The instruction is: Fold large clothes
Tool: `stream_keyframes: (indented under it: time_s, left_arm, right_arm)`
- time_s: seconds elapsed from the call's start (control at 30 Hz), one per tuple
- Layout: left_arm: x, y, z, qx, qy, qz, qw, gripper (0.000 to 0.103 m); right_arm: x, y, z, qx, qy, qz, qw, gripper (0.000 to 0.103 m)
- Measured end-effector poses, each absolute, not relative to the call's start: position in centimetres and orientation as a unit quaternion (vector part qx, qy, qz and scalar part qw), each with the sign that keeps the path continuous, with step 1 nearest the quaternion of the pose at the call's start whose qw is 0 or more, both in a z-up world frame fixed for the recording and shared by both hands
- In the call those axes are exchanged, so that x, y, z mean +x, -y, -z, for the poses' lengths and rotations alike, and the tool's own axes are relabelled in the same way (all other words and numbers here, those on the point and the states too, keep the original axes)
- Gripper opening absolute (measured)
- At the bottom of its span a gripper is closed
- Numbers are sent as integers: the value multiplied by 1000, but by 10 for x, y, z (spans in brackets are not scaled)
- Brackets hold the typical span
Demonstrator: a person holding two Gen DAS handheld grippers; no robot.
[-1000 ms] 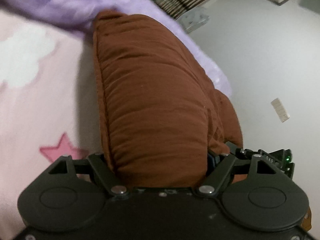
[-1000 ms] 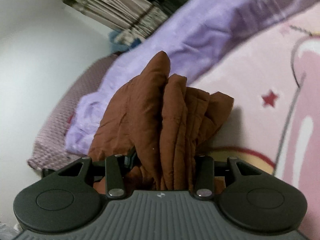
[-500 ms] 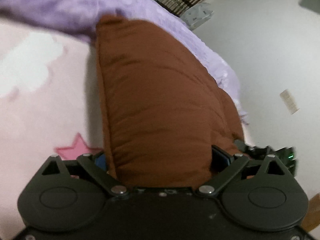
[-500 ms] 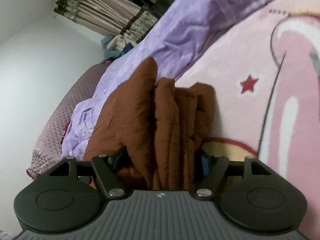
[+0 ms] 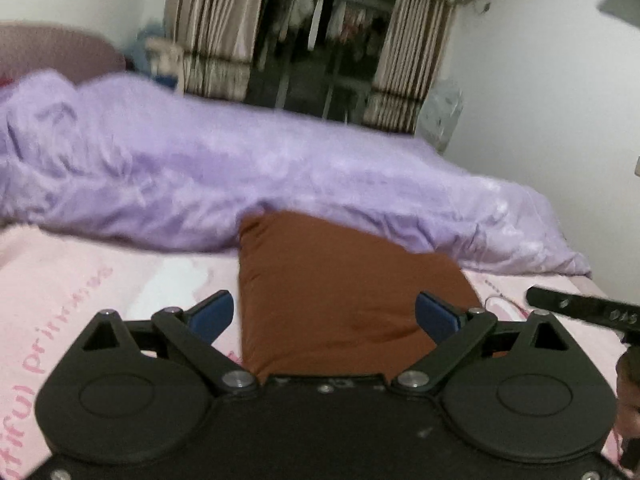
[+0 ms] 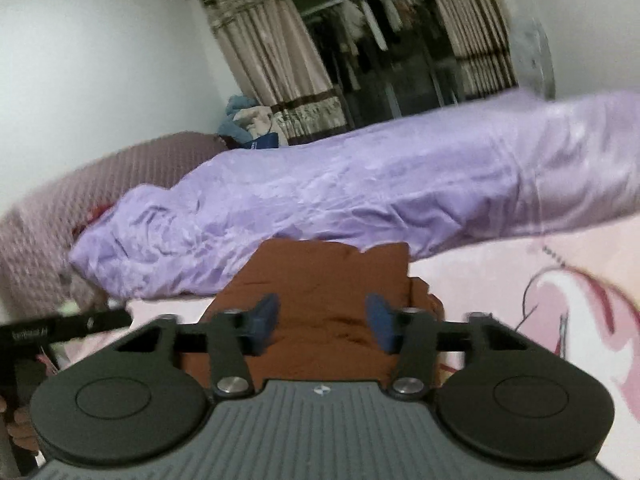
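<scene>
Both grippers let go, brown bundle sitting folded on the bed

Left wrist view: left gripper (image 5: 324, 314) has its jaws spread wide, holding nothing; the brown garment (image 5: 340, 300) lies between the blue pads and runs to 12 o'clock, up against the purple duvet (image 5: 280, 184) on the pink blanket (image 5: 100, 280). Risk imo: pulling back carelessly could snag a pad on the cloth and drag the fold open.

Right wrist view: right gripper (image 6: 322, 318) also gaping, empty; garment (image 6: 328, 280) dead ahead at 12, loose layers bunched at 2 o'clock that might flop apart.
</scene>
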State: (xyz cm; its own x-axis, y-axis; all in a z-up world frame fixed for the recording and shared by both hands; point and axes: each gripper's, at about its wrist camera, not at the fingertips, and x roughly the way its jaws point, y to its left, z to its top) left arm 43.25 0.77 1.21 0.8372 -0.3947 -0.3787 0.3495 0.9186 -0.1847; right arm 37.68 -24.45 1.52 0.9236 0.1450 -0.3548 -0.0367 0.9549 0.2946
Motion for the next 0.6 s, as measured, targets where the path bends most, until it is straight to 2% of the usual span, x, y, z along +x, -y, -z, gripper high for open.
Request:
stream_keyframes:
  time_s: [0.03, 0.07, 0.2, 0.33, 0.5, 0.53, 0.6]
  left_arm:
    - [425, 0, -10, -48, -200, 194, 959, 99]
    - [420, 7, -6, -42, -197, 196, 960, 99]
    - [422, 29, 22, -38, -225, 213, 950, 98]
    - [438, 39, 52, -49, -266, 213, 939, 97]
    - [456, 49, 83, -44, -307, 210, 927, 97]
    - [456, 50, 89, -36, -304, 207, 929, 97]
    - [449, 54, 92, -19, -292, 207, 933, 98]
  right_arm:
    - [374, 236, -15, 130, -192, -40, 972, 36]
    - [372, 228, -13, 117, -195, -31, 973, 33]
    - [369, 210, 9, 85, -207, 10, 975, 29]
    - [378, 218, 36, 119, -244, 24, 962, 26]
    - [382, 222, 61, 124, -268, 35, 955, 15]
    - [382, 222, 66, 126, -272, 39, 953, 8]
    - [382, 221, 73, 127, -272, 41, 953, 6]
